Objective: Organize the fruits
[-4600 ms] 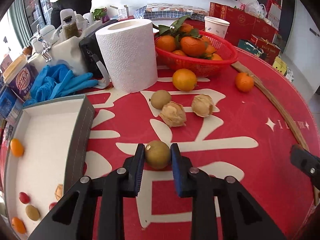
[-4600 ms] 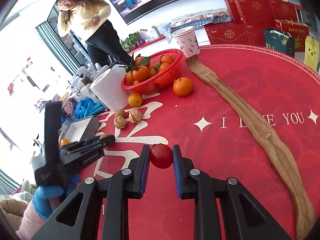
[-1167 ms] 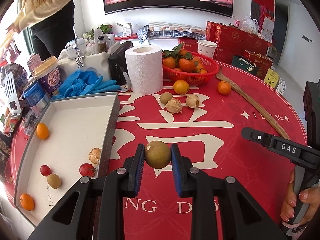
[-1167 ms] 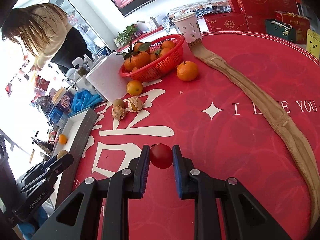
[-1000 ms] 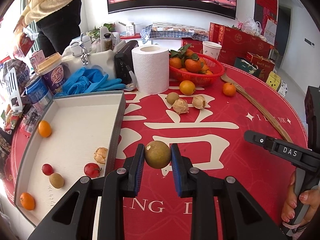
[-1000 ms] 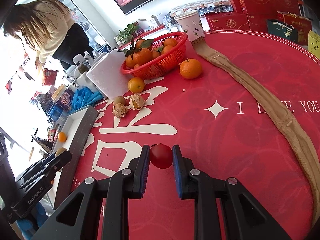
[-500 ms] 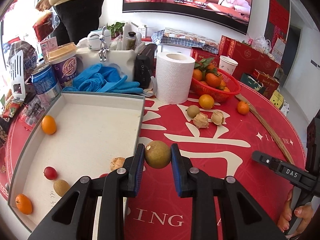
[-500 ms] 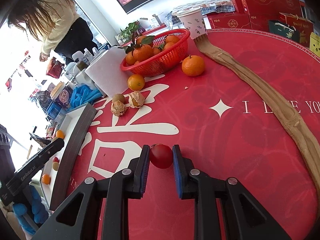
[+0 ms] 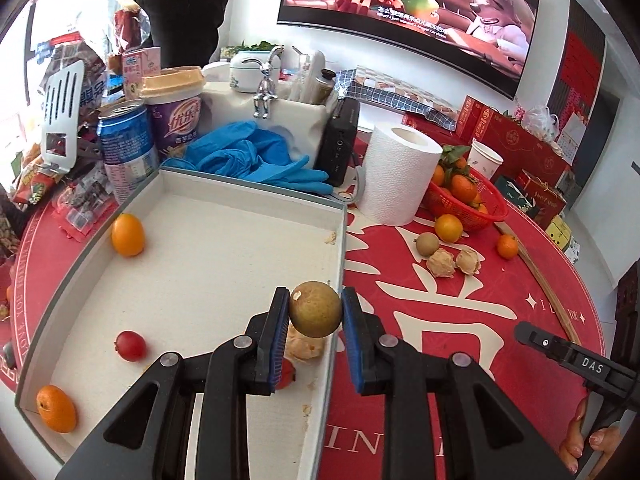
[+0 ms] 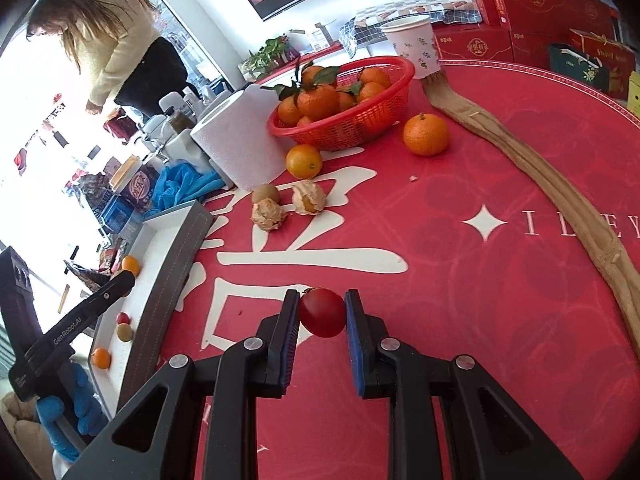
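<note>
left gripper (image 9: 315, 336): matte black arms, blue finger pads, silver screws
right gripper (image 10: 322, 326): same black build, blue pads; "DAS" label
left hand (image 10: 66, 412): blue glove, at 8 o'clock
right hand (image 9: 588, 440): bare skin, painted nails

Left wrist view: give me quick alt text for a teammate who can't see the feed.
The left gripper holds a round brown fruit over the right edge of a shallow white tray. The tray holds two small oranges, a red cherry tomato and a papery husked fruit. More fruit lies on the red table beyond.
</note>
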Demonstrator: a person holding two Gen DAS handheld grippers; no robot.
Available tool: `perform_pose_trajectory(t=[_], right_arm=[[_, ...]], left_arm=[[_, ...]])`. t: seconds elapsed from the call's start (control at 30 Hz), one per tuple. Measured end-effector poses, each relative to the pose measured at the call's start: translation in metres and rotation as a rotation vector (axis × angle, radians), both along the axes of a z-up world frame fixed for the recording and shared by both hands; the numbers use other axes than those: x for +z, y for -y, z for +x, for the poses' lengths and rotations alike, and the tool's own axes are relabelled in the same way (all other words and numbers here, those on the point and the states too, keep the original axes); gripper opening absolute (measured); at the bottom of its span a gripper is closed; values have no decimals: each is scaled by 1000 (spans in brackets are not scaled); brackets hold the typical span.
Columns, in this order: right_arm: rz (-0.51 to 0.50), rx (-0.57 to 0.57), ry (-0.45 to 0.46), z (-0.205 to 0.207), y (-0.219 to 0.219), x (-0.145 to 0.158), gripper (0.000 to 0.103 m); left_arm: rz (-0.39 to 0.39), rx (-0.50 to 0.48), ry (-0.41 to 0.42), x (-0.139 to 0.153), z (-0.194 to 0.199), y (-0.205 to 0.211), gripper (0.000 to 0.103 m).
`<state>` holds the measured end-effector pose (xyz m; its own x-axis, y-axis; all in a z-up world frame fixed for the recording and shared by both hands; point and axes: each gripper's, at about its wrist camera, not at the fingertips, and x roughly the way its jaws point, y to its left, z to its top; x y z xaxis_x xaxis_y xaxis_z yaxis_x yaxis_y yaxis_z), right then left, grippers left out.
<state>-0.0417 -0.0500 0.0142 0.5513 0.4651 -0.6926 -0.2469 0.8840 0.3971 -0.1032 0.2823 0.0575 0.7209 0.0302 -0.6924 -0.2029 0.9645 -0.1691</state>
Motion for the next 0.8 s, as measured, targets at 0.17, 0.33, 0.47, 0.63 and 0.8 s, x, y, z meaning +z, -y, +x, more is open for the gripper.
perform_pose_trajectory(t=[0.17,0.33,0.47,0.63,0.8], right_arm=[[-40,88,27,-2,-44,13,24],[-34,176,13,1,-91,16,24],[-19,236,-3,5,-124,18,24],[-16,293,1,6,-157,25,24],[-27,326,-6,8,-185,24,24]], left_arm=[[13,57,-8,-8,-9,-19,28],[-36,73,-44,-16,-8,-33,28],[-8,94,-51,-17,-12,-37,28],[8,147,-71,-22,-16,-54,28],[-22,160,-88,-27,-17,-65,28]])
